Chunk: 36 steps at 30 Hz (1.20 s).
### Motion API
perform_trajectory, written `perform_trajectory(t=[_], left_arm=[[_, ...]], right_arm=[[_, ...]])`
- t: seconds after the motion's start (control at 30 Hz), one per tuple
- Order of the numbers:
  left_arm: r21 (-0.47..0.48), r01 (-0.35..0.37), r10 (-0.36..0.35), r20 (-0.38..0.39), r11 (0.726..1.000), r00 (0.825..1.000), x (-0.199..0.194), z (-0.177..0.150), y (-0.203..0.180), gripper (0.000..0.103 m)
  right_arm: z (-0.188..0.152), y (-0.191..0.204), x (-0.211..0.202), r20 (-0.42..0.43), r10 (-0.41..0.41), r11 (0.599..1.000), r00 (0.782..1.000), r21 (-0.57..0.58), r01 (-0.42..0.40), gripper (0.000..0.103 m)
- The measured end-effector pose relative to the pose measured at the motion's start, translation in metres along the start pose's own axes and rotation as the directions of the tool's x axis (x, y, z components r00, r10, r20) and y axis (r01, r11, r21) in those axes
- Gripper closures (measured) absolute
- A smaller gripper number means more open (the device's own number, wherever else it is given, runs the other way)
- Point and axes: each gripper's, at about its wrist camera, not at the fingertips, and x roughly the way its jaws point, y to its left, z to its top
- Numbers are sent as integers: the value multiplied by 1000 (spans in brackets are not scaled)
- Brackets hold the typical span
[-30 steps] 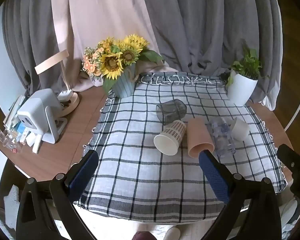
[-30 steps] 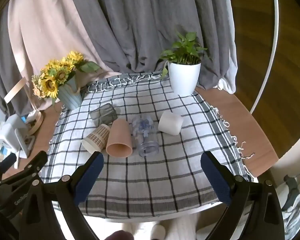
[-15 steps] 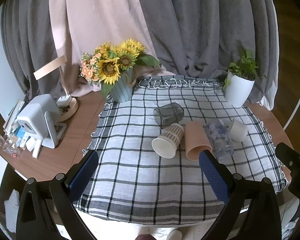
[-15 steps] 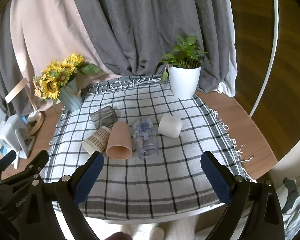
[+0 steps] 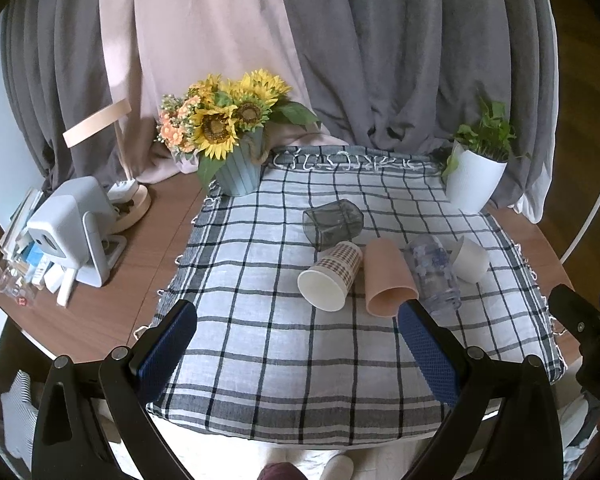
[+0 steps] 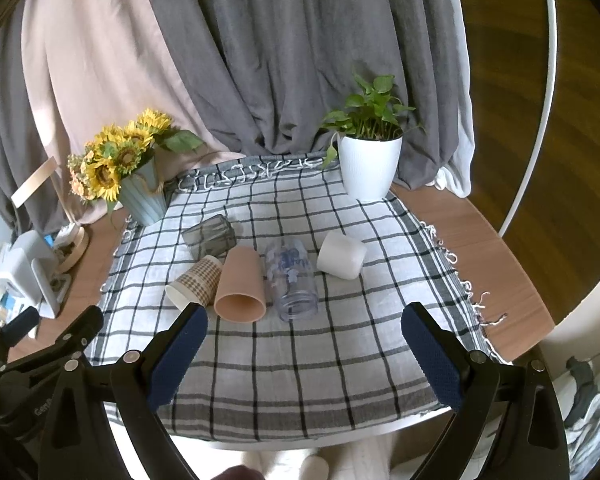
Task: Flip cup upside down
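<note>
Several cups lie on their sides on a checked cloth: a dark grey glass, a plaid paper cup, a pink cup, a clear printed cup and a white cup. The same cups show in the right wrist view: grey glass, plaid cup, pink cup, clear cup, white cup. My left gripper is open and empty, near the cloth's front. My right gripper is open and empty, short of the cups.
A sunflower vase stands at the cloth's back left and a white potted plant at the back right. A white device and clutter sit on the wooden table at left. Curtains hang behind.
Both grippers have drawn back and up a little from the table, so the cups look smaller and farther. Nothing was touched.
</note>
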Motion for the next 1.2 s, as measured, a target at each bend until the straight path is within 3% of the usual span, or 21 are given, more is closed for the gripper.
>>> perform_trajectory(t=[1.2], left_arm=[[8, 0, 0, 1, 1000, 1000, -1, -1, 1, 0]], right_arm=[[-1, 2, -1, 2, 2, 1000, 1000, 2, -2, 5]])
